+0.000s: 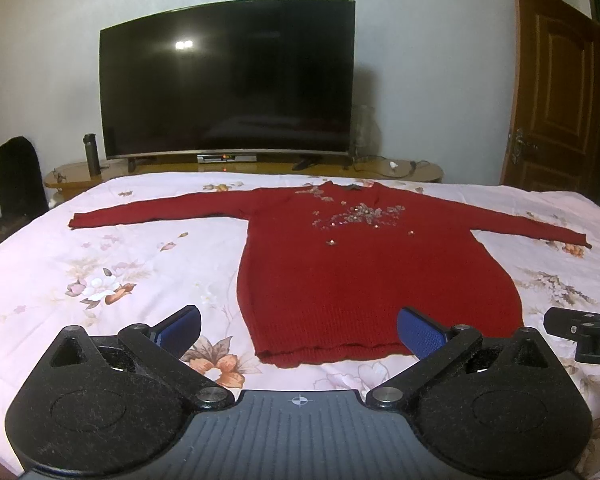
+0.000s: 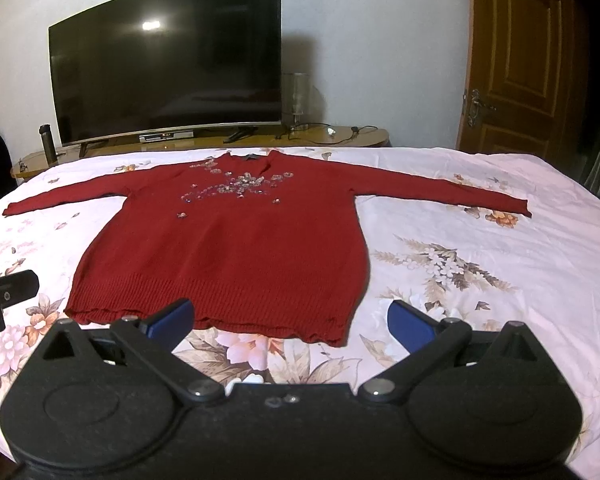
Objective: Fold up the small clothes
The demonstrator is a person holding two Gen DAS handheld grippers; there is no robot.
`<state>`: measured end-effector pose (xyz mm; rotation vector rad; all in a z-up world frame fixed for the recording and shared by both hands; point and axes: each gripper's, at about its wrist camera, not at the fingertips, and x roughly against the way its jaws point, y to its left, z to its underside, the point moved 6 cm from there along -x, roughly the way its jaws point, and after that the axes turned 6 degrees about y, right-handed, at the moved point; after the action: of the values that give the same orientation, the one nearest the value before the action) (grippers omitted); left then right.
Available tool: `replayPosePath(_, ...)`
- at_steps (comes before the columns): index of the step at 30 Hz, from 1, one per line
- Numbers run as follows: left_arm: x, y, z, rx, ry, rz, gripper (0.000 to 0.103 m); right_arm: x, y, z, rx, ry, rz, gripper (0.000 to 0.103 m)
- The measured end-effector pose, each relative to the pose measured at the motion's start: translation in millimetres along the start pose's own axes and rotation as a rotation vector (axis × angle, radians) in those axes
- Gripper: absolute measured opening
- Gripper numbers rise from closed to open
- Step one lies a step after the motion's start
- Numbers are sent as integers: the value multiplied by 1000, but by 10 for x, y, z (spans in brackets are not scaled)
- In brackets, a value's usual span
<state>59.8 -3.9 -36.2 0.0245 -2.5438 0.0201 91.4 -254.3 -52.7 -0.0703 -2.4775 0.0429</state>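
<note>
Sweater: we see a red ribbed-knit sweater (image 1: 364,276) spread flat on the bed, face up, both long sleeves stretched out to the sides, hem toward us.
Trim: a cluster of pale beads and sequins (image 1: 356,216) runs across its chest.
Bed sheet: smooth pink cotton sheet (image 1: 140,252) printed with flowers.
Left gripper: we hold the left gripper (image 1: 298,330) low at the hem's left corner, blue ridged pads wide apart, gripping nothing.
Right gripper: our right gripper (image 2: 290,320) sits at the hem's right corner, pads likewise spread, empty.
Background: a curved glossy black television (image 1: 228,80) on a rounded wooden stand (image 1: 260,170), and a panelled wooden door (image 1: 552,92).
</note>
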Motion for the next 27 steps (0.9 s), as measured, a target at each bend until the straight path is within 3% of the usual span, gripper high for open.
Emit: replayPosePath(27,-9,15,22,-2,9,-6,103,-19,26,11,2,5,-4,102)
